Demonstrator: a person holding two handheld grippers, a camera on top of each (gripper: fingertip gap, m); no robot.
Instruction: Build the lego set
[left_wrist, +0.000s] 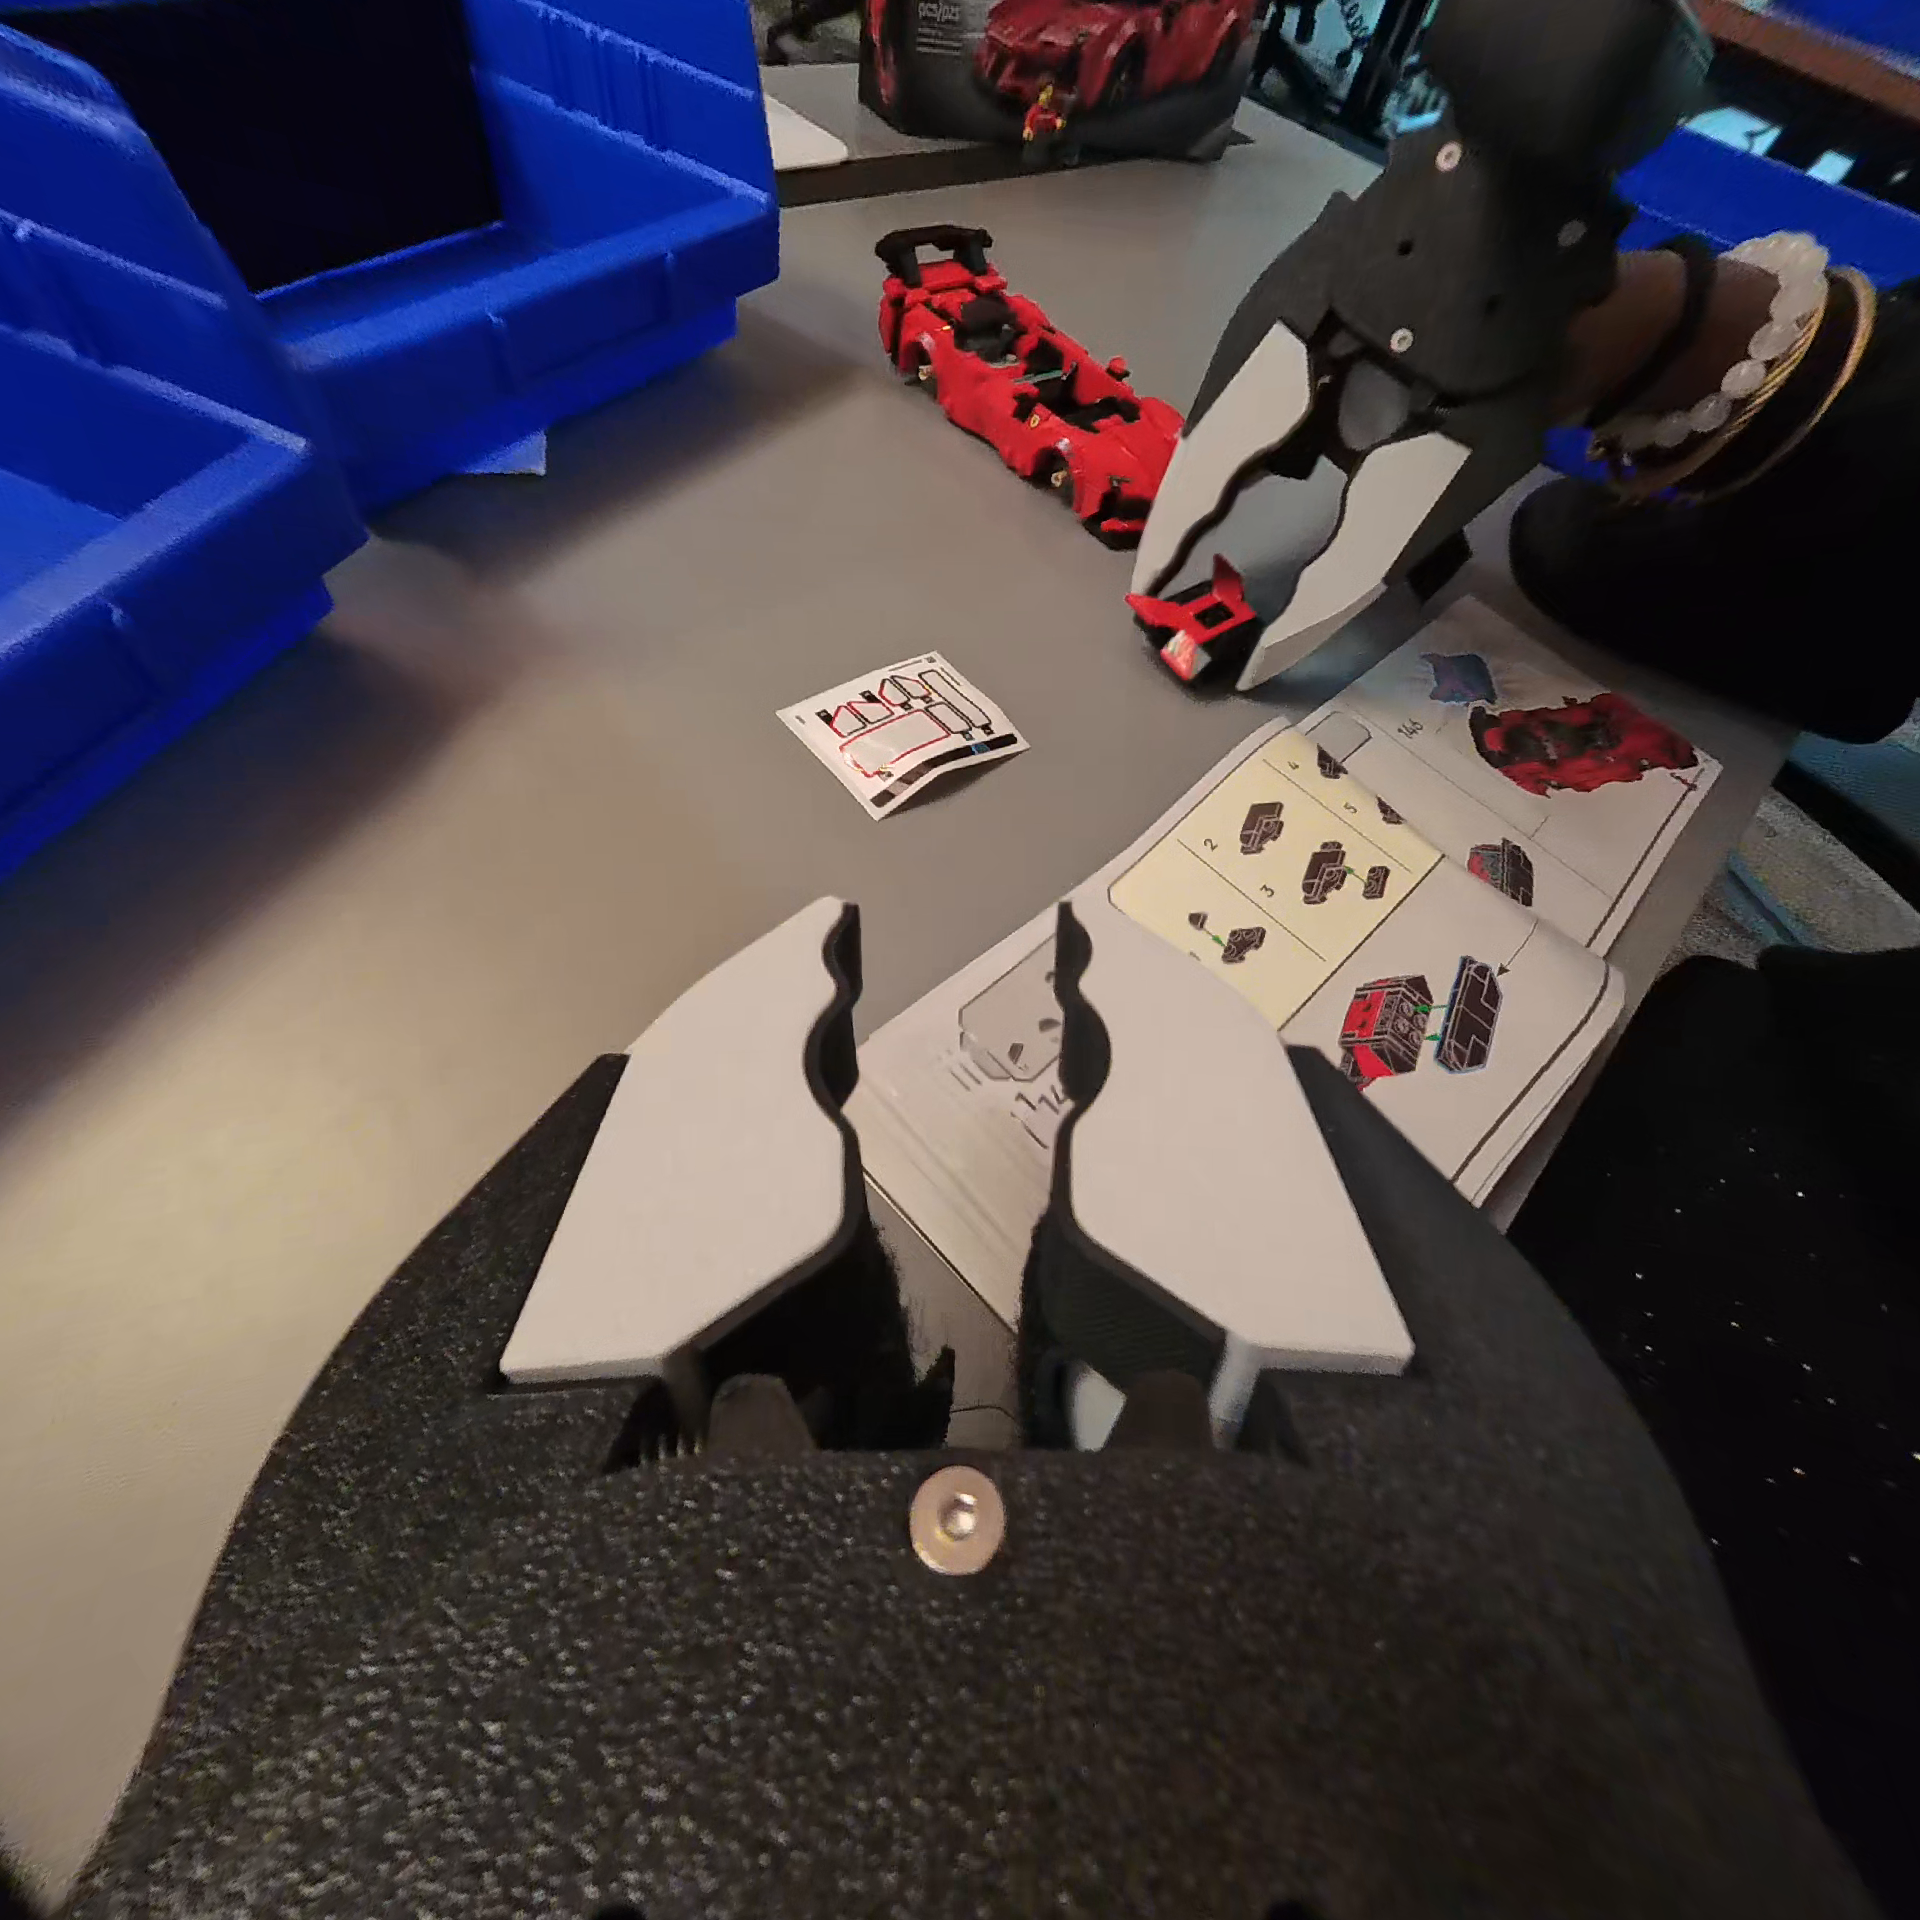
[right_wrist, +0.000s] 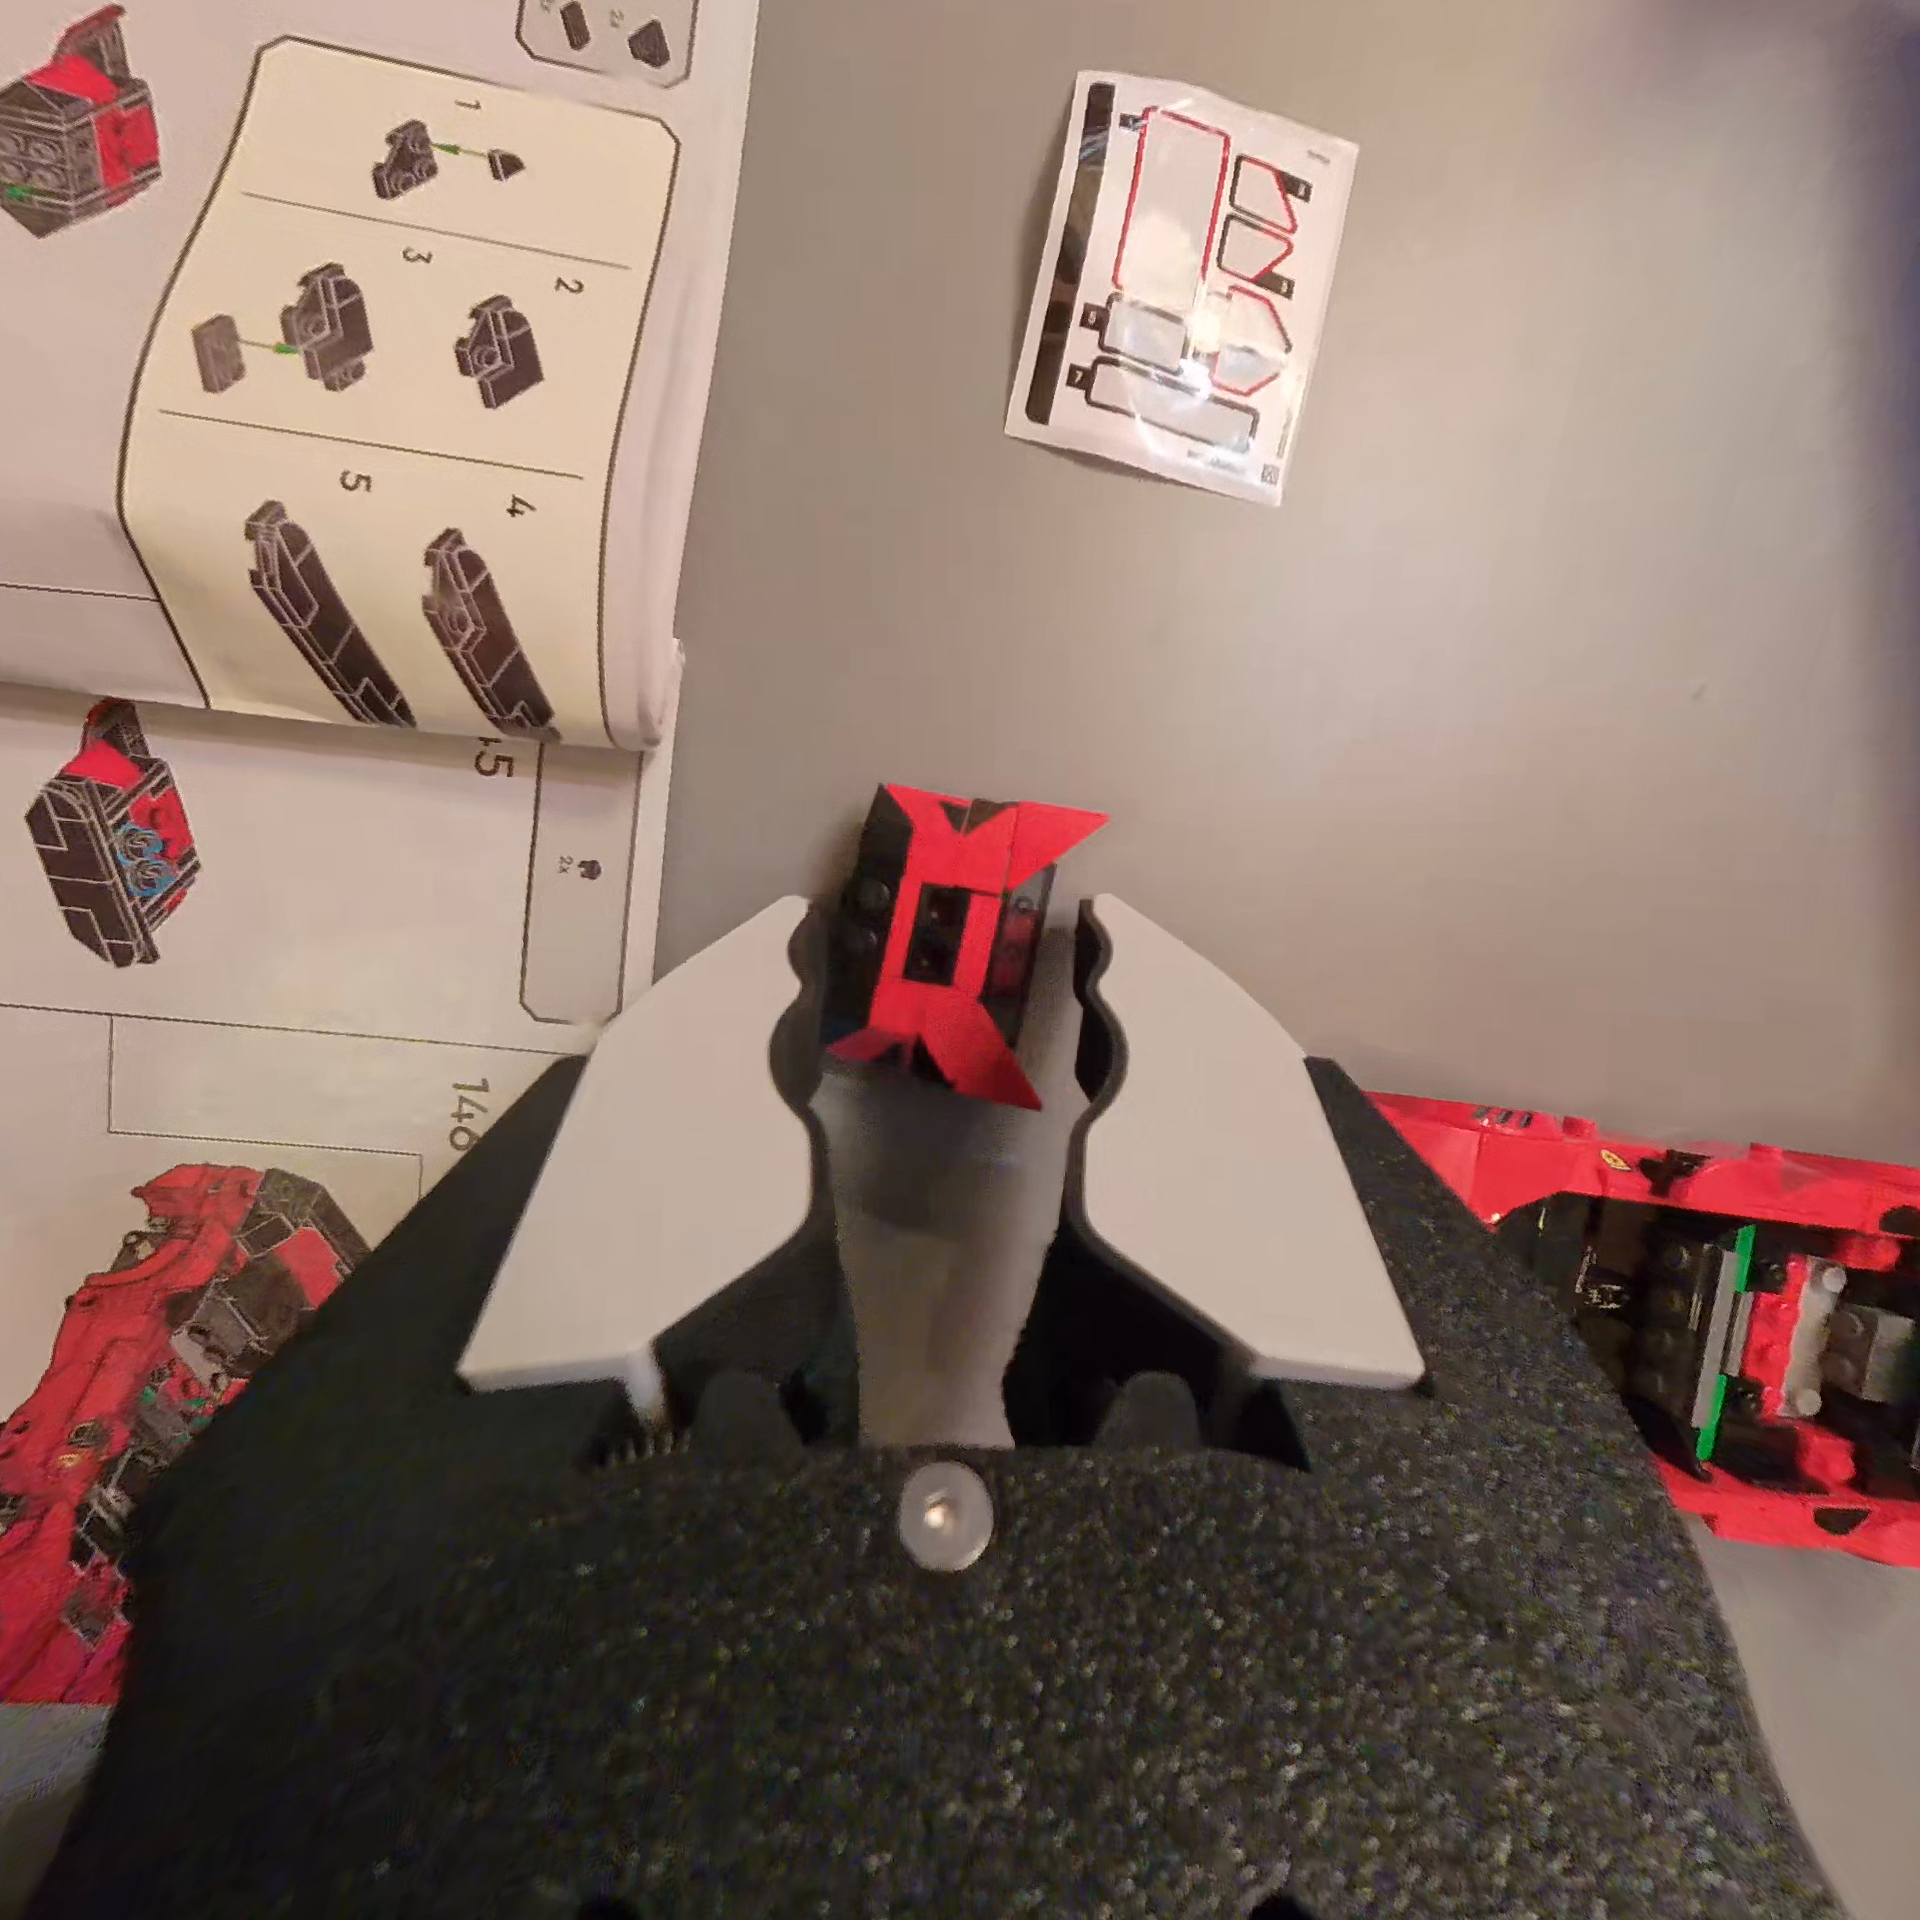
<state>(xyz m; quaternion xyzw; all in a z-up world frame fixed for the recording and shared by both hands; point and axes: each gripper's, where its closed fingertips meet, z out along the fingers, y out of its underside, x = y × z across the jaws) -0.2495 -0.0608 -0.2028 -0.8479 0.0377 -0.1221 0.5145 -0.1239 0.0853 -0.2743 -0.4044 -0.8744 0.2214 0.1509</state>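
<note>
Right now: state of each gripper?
Left gripper: open, empty, above the instruction booklet.
Right gripper: open, fingers either side of the red-and-black lego piece, not clamped.

In the left wrist view, the bins fill the upper left on the table. The car model lies at upper centre, the box behind it. The sticker sheet sits mid-frame, the instruction booklet to its lower right, and the small brick assembly just above the booklet.

Red-and-black lego sub-assembly on grey table, near part-built red car (roofless)
</note>
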